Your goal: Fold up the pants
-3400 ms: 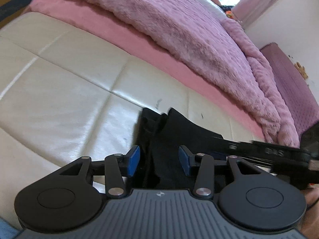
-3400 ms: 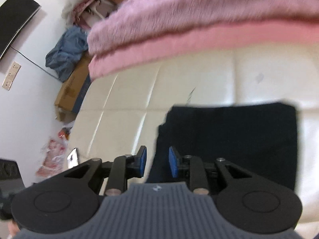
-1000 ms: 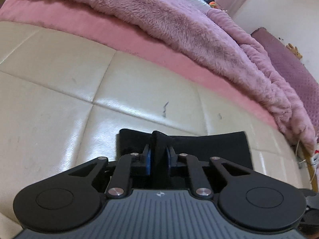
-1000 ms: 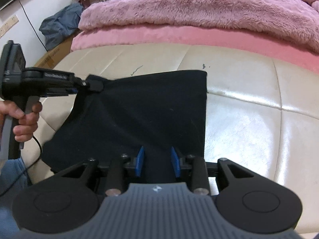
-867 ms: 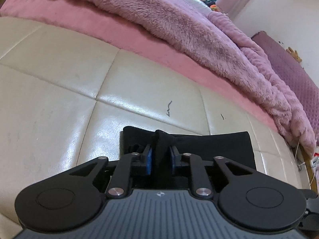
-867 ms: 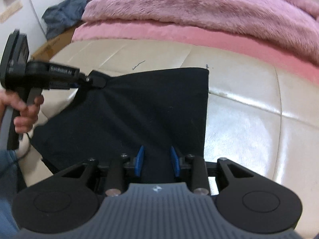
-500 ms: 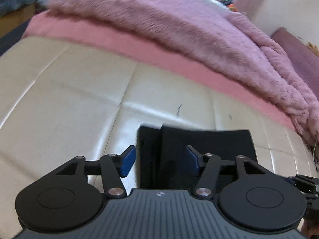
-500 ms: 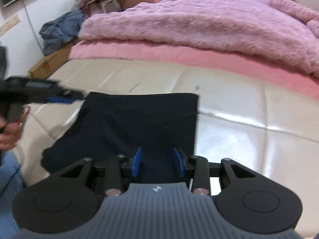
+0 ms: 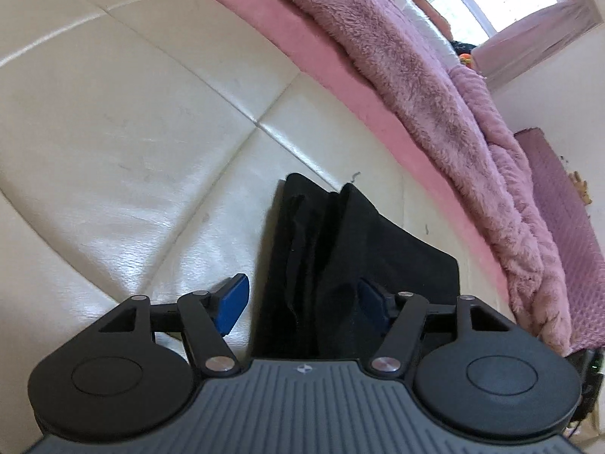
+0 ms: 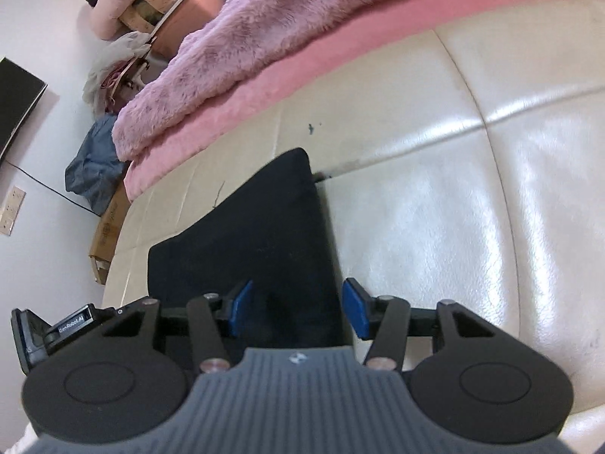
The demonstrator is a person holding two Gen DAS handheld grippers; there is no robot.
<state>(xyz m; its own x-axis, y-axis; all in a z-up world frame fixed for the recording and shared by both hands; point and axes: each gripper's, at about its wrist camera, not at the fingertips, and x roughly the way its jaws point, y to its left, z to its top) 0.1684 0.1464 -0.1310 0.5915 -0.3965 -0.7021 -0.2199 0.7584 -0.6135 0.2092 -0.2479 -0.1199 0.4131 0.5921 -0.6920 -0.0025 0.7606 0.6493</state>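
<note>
**Both tongs apart over folded black pants on cream cushion**

Your left gripper [image 9: 302,302] hangs with its blue pads spread wide, nothing between them pinched; the black pants [image 9: 355,249] lie in the lower centre of the left wrist view, flat on the cream cushion [image 9: 132,143], with a ridge of stacked layers running up the middle of the cloth. Your right gripper [image 10: 298,308] is likewise apart, its pads straddling the near edge of the same dark bundle, which fills the centre of the right wrist view and tapers to a corner toward the upper middle.

The fold looks largely made, so the step in hand is judged to be tidying or one last fold. Take the cloth by an edge where all layers meet, close on the whole stack and not just the top sheet, and carry both ends level so that the ridge does not skew. Press the crease flat before you let go.

Around you: the pink sheet [image 9: 340,87] and the fluffy purple blanket [image 9: 435,87] run along the upper right of the left view, close behind the pants; swing wide and the cloth may drag against them. In the right view a television [image 10: 17,106] hangs at the far left edge, a blue bundle [image 10: 90,162] and a cardboard box [image 10: 109,227] sit on the floor below it, all well apart from the work. The cushion seams could snag a dragged hem.
</note>
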